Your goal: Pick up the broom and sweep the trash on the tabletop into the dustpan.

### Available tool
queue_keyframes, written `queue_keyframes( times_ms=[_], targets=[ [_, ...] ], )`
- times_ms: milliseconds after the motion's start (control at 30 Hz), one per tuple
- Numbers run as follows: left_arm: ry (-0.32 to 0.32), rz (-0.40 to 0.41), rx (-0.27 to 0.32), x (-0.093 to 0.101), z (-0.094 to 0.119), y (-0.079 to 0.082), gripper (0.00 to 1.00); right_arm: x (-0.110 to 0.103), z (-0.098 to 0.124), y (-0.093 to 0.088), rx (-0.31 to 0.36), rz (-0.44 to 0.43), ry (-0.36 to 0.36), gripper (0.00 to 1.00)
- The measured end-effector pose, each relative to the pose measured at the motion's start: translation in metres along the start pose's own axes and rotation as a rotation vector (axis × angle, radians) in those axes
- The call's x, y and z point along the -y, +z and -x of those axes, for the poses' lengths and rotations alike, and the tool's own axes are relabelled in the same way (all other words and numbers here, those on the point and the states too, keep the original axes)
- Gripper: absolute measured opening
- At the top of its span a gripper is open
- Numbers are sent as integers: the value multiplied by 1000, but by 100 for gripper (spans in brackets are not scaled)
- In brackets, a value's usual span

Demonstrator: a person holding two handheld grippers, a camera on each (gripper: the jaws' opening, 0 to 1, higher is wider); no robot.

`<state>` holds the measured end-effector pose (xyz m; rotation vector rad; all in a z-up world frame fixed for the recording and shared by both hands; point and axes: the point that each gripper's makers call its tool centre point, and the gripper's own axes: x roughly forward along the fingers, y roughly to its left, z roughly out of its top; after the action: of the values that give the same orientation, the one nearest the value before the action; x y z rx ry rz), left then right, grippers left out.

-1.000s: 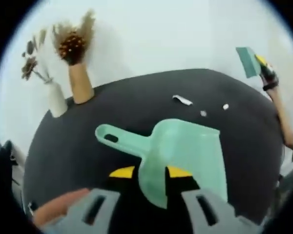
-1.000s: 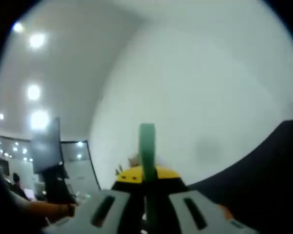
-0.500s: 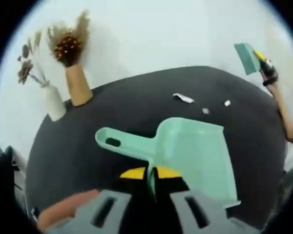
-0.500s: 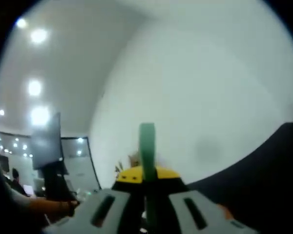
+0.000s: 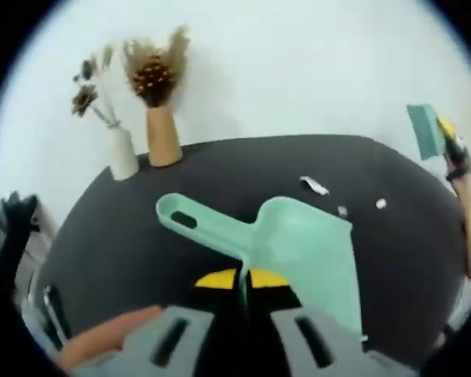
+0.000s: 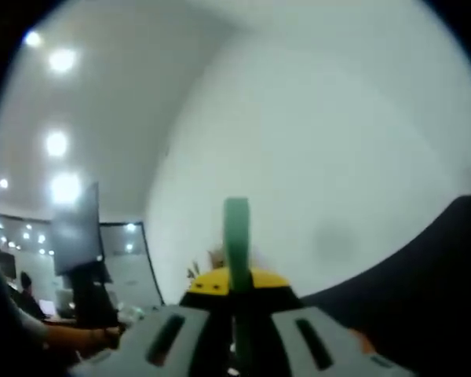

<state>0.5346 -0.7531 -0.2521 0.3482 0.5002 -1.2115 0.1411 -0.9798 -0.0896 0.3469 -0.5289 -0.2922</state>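
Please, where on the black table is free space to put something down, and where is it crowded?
Free: the wide bare stretch of table between the two vases at the back edge and the dustpan handle, and the patch to the right of the dustpan. Crowded: the middle, where the left gripper holds the dustpan, and behind the dustpan, where paper scraps lie.
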Motion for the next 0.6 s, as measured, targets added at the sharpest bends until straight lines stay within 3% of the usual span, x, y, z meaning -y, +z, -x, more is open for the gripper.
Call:
queue_keyframes(
  times_ms=[100, 167, 333, 533, 600],
  targets=[
    [51, 141, -12, 0, 3, -2, 5, -2, 1, -1, 2, -3, 1, 6],
    [73, 278, -68, -2, 4, -12, 5, -3, 1, -1, 3, -6, 3, 6],
    [157, 314, -64, -12, 0, -16, 5, -8, 2, -4, 2, -11, 11, 6],
    [207, 370, -80, -2, 0, -13, 5, -6, -1, -3, -1, -31, 26, 6],
    [264, 354, -91, 0, 5, -14, 5, -4, 0, -3, -1, -49, 29, 6]
  ],
)
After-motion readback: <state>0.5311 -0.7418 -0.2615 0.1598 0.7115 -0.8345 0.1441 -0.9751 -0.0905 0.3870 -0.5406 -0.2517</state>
